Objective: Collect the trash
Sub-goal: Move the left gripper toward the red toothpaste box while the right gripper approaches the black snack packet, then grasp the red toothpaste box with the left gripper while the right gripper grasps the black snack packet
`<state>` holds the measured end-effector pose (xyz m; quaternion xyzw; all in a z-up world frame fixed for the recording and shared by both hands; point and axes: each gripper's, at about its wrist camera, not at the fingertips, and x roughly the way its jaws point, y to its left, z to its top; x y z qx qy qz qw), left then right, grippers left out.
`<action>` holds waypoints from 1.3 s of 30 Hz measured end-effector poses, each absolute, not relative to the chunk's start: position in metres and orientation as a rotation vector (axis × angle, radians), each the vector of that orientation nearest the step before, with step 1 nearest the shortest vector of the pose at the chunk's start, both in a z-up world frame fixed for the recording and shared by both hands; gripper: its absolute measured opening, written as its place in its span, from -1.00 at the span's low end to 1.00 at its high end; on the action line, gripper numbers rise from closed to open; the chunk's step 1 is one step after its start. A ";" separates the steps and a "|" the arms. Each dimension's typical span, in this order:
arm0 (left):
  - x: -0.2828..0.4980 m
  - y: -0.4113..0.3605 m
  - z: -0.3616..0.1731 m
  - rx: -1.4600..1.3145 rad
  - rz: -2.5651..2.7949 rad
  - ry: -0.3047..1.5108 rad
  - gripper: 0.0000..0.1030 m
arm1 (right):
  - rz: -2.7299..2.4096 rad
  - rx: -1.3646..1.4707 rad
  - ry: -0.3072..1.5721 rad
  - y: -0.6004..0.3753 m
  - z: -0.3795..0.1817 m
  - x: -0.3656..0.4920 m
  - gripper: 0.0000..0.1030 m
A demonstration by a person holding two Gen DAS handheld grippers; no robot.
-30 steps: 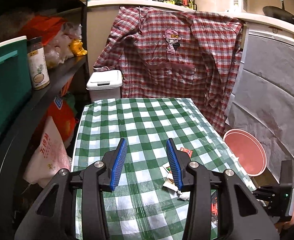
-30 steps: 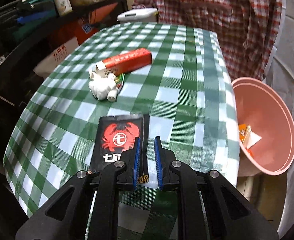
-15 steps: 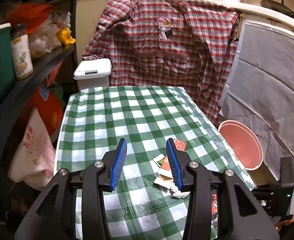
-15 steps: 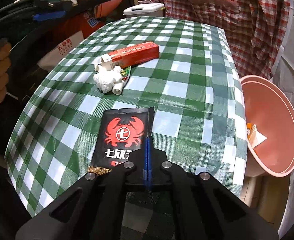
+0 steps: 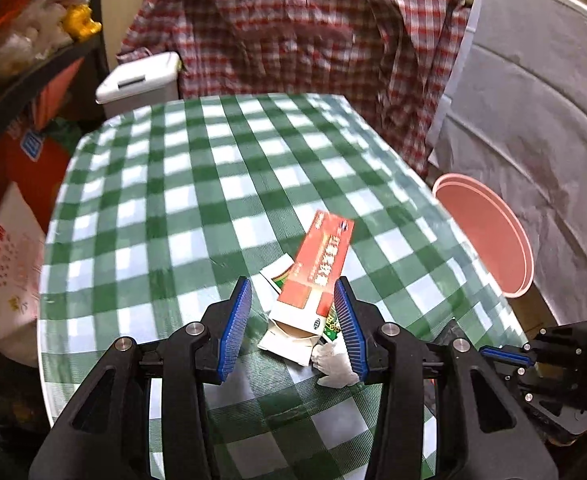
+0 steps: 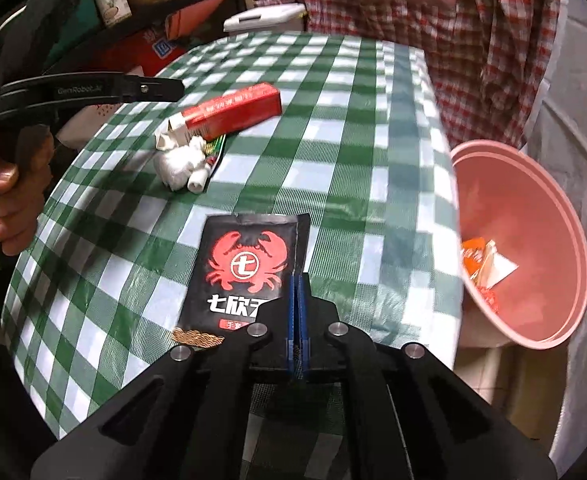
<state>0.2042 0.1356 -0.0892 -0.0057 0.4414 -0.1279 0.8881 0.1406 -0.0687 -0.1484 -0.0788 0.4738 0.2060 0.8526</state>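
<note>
Black crab packet (image 6: 249,268) pinched by right tongs (image 6: 298,312); left tongs (image 5: 293,320) spread over red carton (image 5: 317,272).

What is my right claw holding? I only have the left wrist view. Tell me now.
Observer: The right claw is shut on the near edge of a black crab packet.
Operator: Check inside the pink bin.
Observer: The pink bin holds orange and white wrappers.
Operator: Report what is by the red box.
Observer: A green tube with a white cap pokes out from under the red box.
</note>
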 end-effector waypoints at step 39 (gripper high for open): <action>0.216 0.119 -0.114 0.075 -0.262 1.002 -0.04 | 0.450 -0.190 1.010 -0.066 -0.149 0.138 -0.95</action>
